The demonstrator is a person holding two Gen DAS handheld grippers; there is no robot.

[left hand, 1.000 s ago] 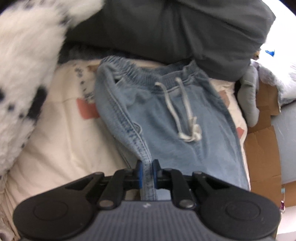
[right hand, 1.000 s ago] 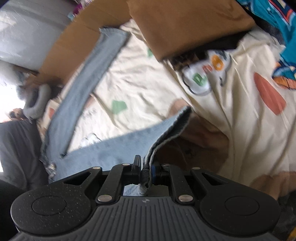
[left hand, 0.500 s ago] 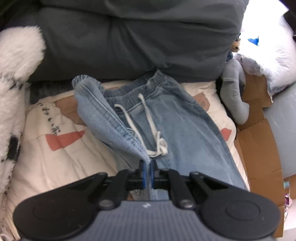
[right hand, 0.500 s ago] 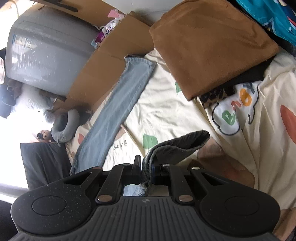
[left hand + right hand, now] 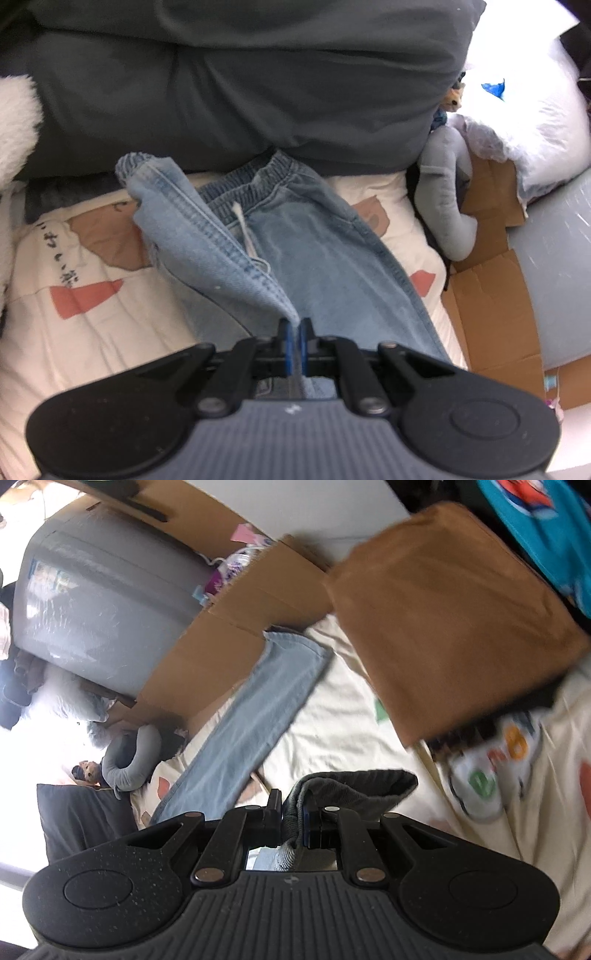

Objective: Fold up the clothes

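A bed (image 5: pixel 92 325) covered by a cream printed quilt is being used as the folding surface, with a dark grey duvet (image 5: pixel 240 81) piled along its far edge and flattened cardboard (image 5: pixel 491 295) standing against its right-hand side. A pair of light blue jeans (image 5: pixel 325 258) is being folded on it: the waistband is lying against the duvet at the far edge, and one leg (image 5: pixel 251 716) is stretched flat along the side edge next to the cardboard.

The left tongs (image 5: pixel 294 332) are clamped on the outer seam near the waist. That side of the waistband is being held up off the quilt and drawn across the drawstring, further over than a second ago, when it was lying spread beside the drawstring.

The right tongs (image 5: pixel 293 814) are clamped on the hem of the other leg (image 5: pixel 354 786). This hem is being carried clear of the quilt; a second ago the leg was trailing across the bed.

A folded brown garment (image 5: pixel 443 616) is being kept on a stack at the far end of the bed.

It is being judged that the lengthwise fold, one leg onto the other, is under way and not yet laid down. Both held edges are needing to be brought over together and lined up with the flat leg.
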